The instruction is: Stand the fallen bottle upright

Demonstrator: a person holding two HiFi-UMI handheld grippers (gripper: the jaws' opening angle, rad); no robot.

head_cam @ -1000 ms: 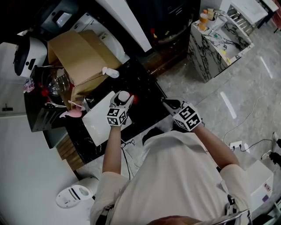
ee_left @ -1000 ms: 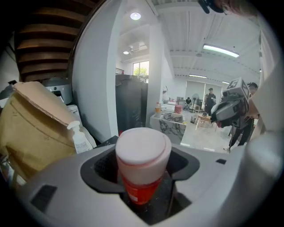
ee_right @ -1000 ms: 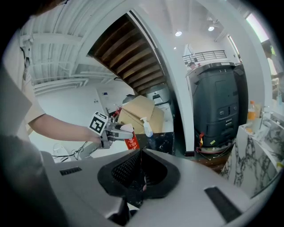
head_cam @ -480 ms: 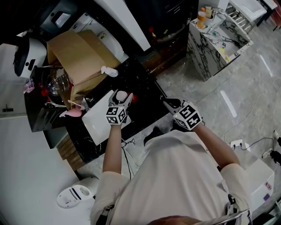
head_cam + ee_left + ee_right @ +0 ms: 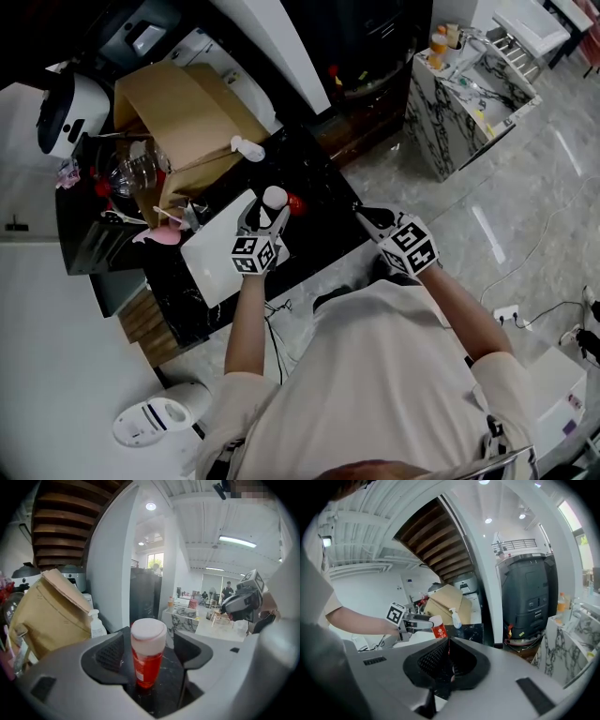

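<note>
Red bottle stands upright between left gripper jaws, which are apart with gaps on both sides. Its label is too small to read. Right gripper, right of bottle, is closed and empty.

The left gripper has moved forward, away from the person, from above the white board to the board's far edge. The bottle, whose white cap was earlier over the board between the jaws, now stands upright on the dark table, with the jaws apart on either side of it.
</note>
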